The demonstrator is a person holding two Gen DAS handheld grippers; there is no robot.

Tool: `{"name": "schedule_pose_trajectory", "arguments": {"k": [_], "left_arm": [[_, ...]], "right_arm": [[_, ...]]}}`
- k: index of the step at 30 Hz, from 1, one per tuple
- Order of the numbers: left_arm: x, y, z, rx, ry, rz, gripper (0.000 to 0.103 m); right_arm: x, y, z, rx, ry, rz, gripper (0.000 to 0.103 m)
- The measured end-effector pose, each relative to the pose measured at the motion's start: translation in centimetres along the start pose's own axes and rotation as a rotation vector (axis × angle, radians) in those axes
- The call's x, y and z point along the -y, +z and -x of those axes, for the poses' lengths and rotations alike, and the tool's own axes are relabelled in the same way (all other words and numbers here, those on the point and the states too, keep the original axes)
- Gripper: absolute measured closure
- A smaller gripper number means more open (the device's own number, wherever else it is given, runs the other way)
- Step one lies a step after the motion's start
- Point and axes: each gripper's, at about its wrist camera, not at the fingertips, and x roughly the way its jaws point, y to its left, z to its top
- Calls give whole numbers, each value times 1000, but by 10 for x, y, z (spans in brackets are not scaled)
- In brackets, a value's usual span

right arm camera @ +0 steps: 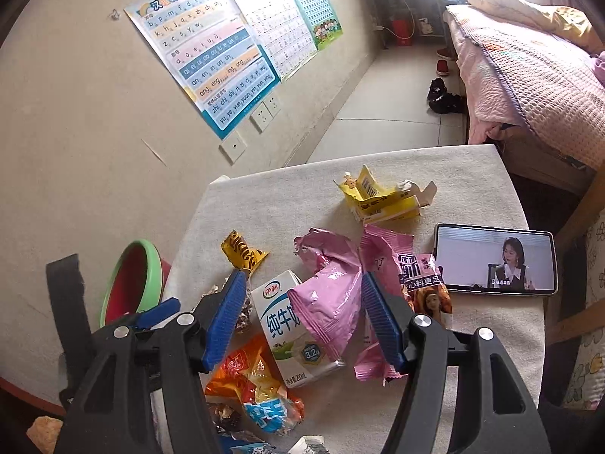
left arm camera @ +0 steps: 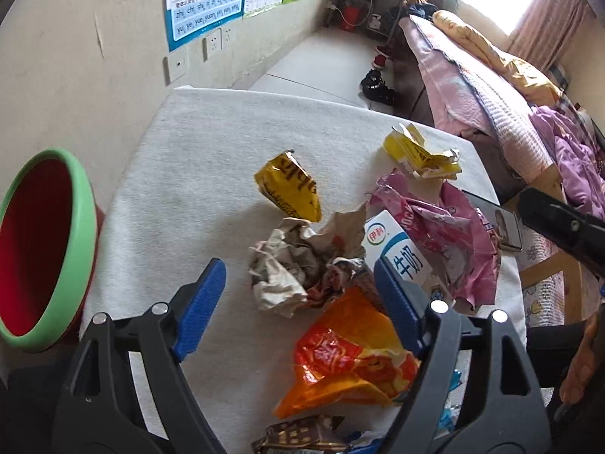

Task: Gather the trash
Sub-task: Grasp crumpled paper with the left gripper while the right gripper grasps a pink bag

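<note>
Left claw point(left arm camera: 298, 283), nearest the viewer: blue pads spread wide and gripping nothing, poised above a crumpled paper wrapper point(left arm camera: 281, 268) and an orange snack bag point(left arm camera: 351, 355). A brown chocolate wrapper point(left arm camera: 298, 435) lies at the near edge of the white-covered worktop point(left arm camera: 196, 159).

Right claw point(right arm camera: 302, 314): likewise released, its pads flanking but not pressing a white milk carton point(right arm camera: 285, 325) and the pink foil bag point(right arm camera: 329, 302) that lies across the carton's upper right side. A second pink packet point(right arm camera: 404, 265) lies just right of the right pad.

Middle of the worktop: a small yellow wrapper point(right arm camera: 244, 251) stands beyond the carton; a phone point(right arm camera: 495, 259) with a lit screen lies flat near the right edge.

Far part of the worktop: a torn yellow carton point(right arm camera: 382, 196), apart from the main heap of trash.

Left of the worktop, against the wall: a red bin with a green rim point(left arm camera: 45, 249), open mouth tilted toward the left wrist camera.

Background: pinyin charts point(right arm camera: 211, 56) on the wall above wall sockets point(right arm camera: 264, 113), dark shoes point(right arm camera: 442, 96) on the tiled floor, and a bed point(right arm camera: 529, 75) with pink covers beneath a bright window.
</note>
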Motion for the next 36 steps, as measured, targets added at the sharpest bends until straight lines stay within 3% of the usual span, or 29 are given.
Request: {"name": "schedule_pose_trajectory", "arguments": {"k": [4, 8, 10, 12, 14, 15, 18, 19, 25, 29, 31, 33, 36], "left_arm": [[4, -1, -21, -47, 44, 2, 23], [-19, -7, -32, -108, 12, 113, 23], [-21, -10, -34, -119, -1, 117, 23], [-18, -11, -34, -120, -15, 106, 31], [-14, -10, -33, -120, -45, 100, 50], [-11, -10, -31, -114, -43, 93, 52], [-11, -7, -24, -91, -41, 80, 77], [-14, -7, -22, -88, -49, 94, 80], [-26, -9, -7, -57, -26, 117, 80], [-27, -13, -6, -59, -16, 109, 78], [-26, -14, -6, -58, -12, 106, 77], [-25, -15, -4, -50, -12, 102, 73], [-25, -14, 0, -28, -12, 97, 57]], "right_arm": [[5, 3, 4, 10, 14, -24, 41], [10, 3, -4, -21, 0, -43, 39], [11, 2, -8, -31, -5, -45, 39], [11, 1, -10, -37, -13, -41, 39], [12, 0, -11, -43, -23, -38, 39], [12, -1, -13, -47, -26, -38, 39], [13, -3, -19, -69, -33, -35, 39], [11, -4, -21, -79, -31, -27, 39], [-1, -11, -37, -112, -52, 52, 46], [1, -17, -55, -155, -72, 58, 67], [3, -19, -59, -155, -86, 65, 68], [4, -19, -62, -161, -91, 67, 83], [3, -18, -59, -148, -88, 80, 91]]}}
